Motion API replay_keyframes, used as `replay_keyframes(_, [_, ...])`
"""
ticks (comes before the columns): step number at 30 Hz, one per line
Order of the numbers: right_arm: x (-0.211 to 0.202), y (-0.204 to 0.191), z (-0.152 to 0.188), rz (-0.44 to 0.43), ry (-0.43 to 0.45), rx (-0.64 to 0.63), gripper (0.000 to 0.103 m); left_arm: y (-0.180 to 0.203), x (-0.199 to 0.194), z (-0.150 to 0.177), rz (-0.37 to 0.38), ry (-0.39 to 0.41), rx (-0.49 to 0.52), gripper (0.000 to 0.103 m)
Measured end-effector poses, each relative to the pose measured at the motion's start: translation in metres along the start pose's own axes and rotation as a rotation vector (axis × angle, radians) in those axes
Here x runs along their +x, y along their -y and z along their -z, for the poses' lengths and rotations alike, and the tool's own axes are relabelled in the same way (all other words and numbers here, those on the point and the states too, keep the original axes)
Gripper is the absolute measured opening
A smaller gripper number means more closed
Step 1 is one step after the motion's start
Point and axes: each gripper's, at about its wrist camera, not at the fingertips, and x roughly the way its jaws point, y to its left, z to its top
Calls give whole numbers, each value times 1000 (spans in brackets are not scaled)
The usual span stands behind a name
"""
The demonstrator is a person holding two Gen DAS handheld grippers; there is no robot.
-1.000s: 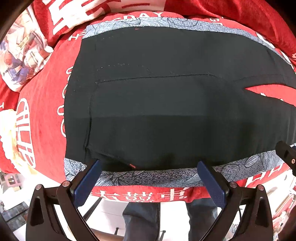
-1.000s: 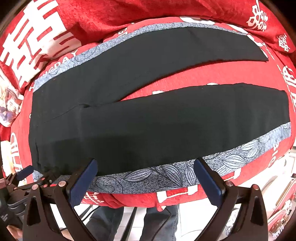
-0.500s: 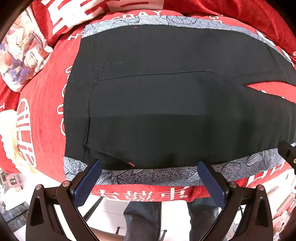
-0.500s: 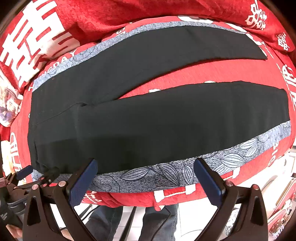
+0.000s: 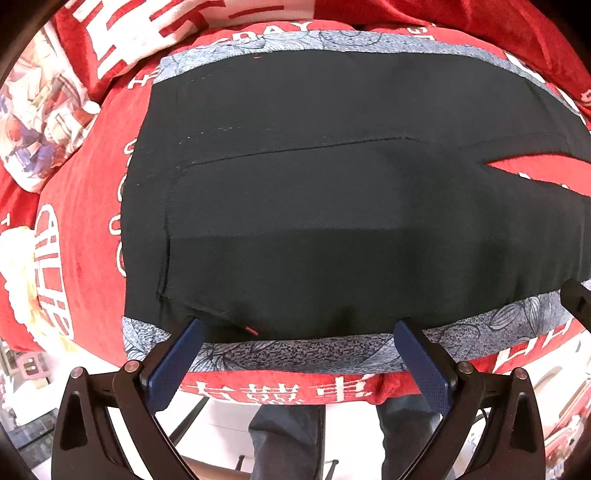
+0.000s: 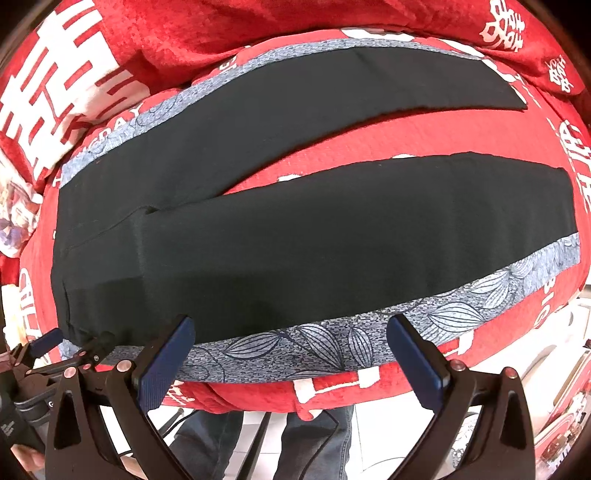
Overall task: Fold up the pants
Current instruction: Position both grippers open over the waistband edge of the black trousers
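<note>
Black pants (image 5: 332, 206) lie flat on a red printed cloth, waist to the left, both legs (image 6: 351, 236) running right with a red gap between them. A grey leaf-patterned band runs along each outer side. My left gripper (image 5: 295, 328) is open, its tips at the near edge of the waist end. My right gripper (image 6: 291, 325) is open at the near edge of the near leg, over the patterned band. The left gripper also shows in the right wrist view (image 6: 74, 343) at the waist corner.
The red cloth (image 5: 81, 206) with white characters covers the table and bunches up behind the pants (image 6: 184, 33). A pale printed item (image 5: 40, 118) lies at the far left. The table's near edge is just below my grippers; a person's legs (image 5: 295, 435) stand there.
Both grippers have moved slightly forward toward the near edge of the pants. Both stay open. The pants have not moved.
</note>
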Motion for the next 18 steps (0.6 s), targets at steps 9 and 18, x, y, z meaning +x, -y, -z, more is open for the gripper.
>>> replay_keyframes(9, [0,11,2,-23,5,7,103,6,4,-2,-36,-12,1,103])
replay_keyframes(18, [9,25,-10,-91,-20,-37,103,7,-10,-5,-53,41,-61,103])
